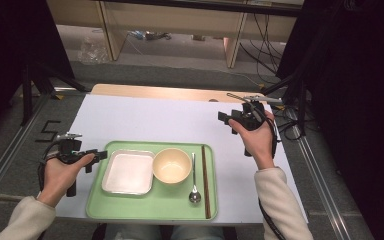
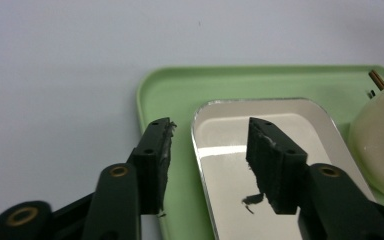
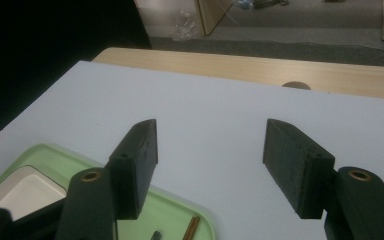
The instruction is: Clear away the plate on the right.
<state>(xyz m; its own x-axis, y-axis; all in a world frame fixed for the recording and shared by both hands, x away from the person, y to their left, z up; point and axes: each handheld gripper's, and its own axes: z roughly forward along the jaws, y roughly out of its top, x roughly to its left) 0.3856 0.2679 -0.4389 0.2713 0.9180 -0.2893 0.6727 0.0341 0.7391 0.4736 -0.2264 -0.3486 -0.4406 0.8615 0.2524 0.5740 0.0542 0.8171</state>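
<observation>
At the tray's left edge: left gripper (image 1: 96,156) sits level, its tips over the rim of the green tray (image 1: 150,209), in the person's left hand (image 1: 62,172)
Left gripper state: released, jaws parted with nothing pressed between the pads; in the left gripper view they straddle the near-left rim of the metal dish (image 2: 260,145)
Metal dish: rectangular steel tray with rounded corners, lying flat in the left part of the green tray, its right side just beside the cream bowl (image 1: 172,165)
Dish axis: nearly square from above, slightly longer towards the tray's front and rear edges
Rest of tray: spoon (image 1: 194,180) and brown chopsticks (image 1: 206,181) lie parallel along the right edge, both running front to rear, spoon bowl towards the front
Right gripper (image 1: 228,121): held above the white table (image 1: 145,117) beyond the tray's rear right corner, jaws wide apart and empty
Step in hand: likely the approach to the metal dish
Next move: probably lower and close on the dish's left rim
</observation>
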